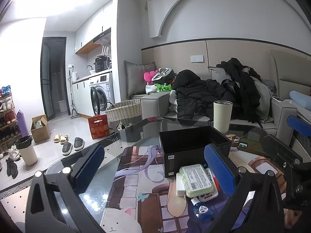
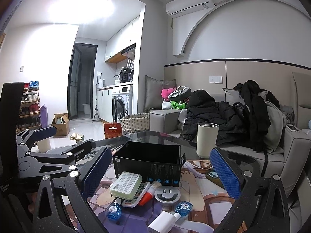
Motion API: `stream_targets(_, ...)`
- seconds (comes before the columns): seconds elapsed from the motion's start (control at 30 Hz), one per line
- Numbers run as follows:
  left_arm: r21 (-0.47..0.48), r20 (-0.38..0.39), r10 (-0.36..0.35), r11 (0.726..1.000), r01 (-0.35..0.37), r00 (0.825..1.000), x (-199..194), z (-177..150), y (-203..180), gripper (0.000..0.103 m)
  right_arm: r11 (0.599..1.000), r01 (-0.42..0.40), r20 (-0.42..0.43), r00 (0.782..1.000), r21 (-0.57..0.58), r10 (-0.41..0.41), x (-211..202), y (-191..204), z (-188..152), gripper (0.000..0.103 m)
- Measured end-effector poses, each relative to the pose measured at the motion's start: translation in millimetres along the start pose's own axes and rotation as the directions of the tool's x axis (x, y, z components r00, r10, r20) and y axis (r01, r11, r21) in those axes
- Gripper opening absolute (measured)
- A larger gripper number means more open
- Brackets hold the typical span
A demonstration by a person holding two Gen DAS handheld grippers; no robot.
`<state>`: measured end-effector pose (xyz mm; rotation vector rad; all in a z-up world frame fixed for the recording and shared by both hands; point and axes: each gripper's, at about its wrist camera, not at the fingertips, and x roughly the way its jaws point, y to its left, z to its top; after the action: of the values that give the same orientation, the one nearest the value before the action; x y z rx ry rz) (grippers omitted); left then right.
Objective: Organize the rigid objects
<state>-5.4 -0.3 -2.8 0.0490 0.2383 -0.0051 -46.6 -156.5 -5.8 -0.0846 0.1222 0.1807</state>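
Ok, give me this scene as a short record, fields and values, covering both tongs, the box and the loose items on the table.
left tongs: open, holding nothing, above the mat
right tongs: open, holding nothing, above the loose items
black box: open top, upright on the mat, contents not visible
green case: lying on the calculator, in front of the box
blue bottles: two, lying flat on the mat
round adapter: beside the orange tube
white charger: nearest edge
cream tumbler: standing behind the box
phone: right of the box

Black box (image 2: 146,168) stands open-topped, unobstructed from above. Small items crowd the tabletop (image 2: 140,136) before it; cream tumbler (image 2: 207,139) stands behind right.
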Motion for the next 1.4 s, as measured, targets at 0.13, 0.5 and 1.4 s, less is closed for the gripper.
stream_targets(0.13, -0.001, 0.001, 0.001, 1.0, -0.001, 1.0, 0, 0, 0, 0.103, 1.0, 0.001, 0.0, 1.0, -0.001, -0.001, 0, 0, 0, 0.103)
stream_targets(0.5, -0.003, -0.013, -0.004, 1.0, 0.004, 1.0, 3, -1, 1, 0.103, 1.0, 0.004, 0.003, 1.0, 0.017, -0.005, -3, -4, 6, 0.103)
stream_targets(1.4, 0.054, -0.474, -0.113, 0.986, 0.157, 0.873, 64, -56, -49, 0.095, 1.0, -0.002, -0.42, 0.908, -0.028, -0.01, 55, -25, -59, 0.102)
